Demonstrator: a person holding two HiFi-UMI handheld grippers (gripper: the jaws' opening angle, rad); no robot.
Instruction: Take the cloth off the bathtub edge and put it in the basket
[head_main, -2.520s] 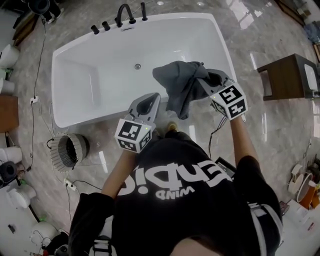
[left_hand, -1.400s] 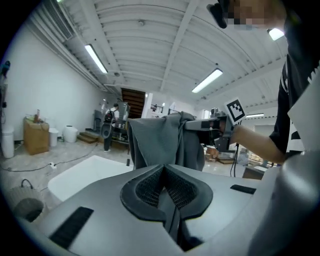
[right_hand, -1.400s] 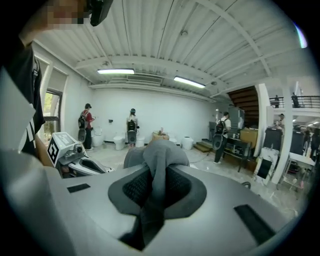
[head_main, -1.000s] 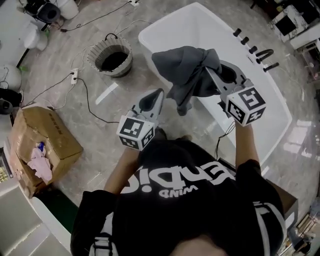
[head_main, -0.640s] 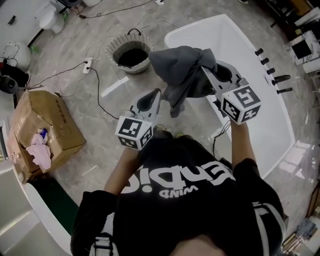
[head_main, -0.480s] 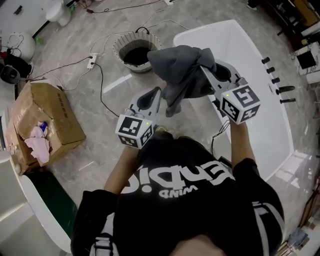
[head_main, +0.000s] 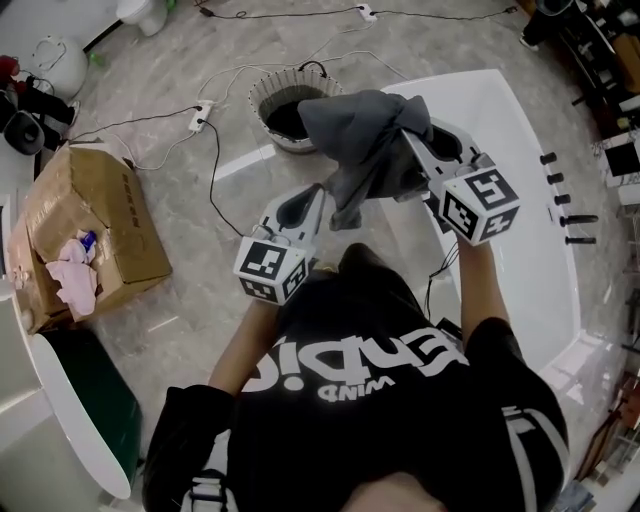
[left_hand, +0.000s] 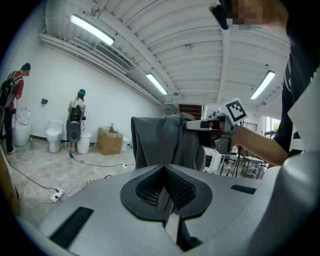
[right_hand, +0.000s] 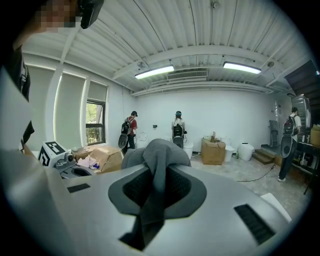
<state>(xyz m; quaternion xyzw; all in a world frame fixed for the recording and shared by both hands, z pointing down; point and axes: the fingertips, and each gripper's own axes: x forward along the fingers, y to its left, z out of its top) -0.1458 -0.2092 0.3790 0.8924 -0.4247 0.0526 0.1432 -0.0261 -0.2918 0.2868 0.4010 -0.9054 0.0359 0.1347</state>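
The floor (head_main: 190, 290) is glossy grey marbled stone, with thin cables lying over it. At the right of the head view stands a smooth white bathtub (head_main: 540, 210). At the upper middle is a round ribbed basket (head_main: 258, 103), dark inside, and at the left an open cardboard box (head_main: 90, 225). The dark grey cloth (head_main: 365, 140), soft and creased, hangs in the air and overlaps the basket's right side in the picture. It is clamped in the jaws of the right gripper (head_main: 412, 138). The left gripper (head_main: 318, 196) has its jaws together, with nothing between them.
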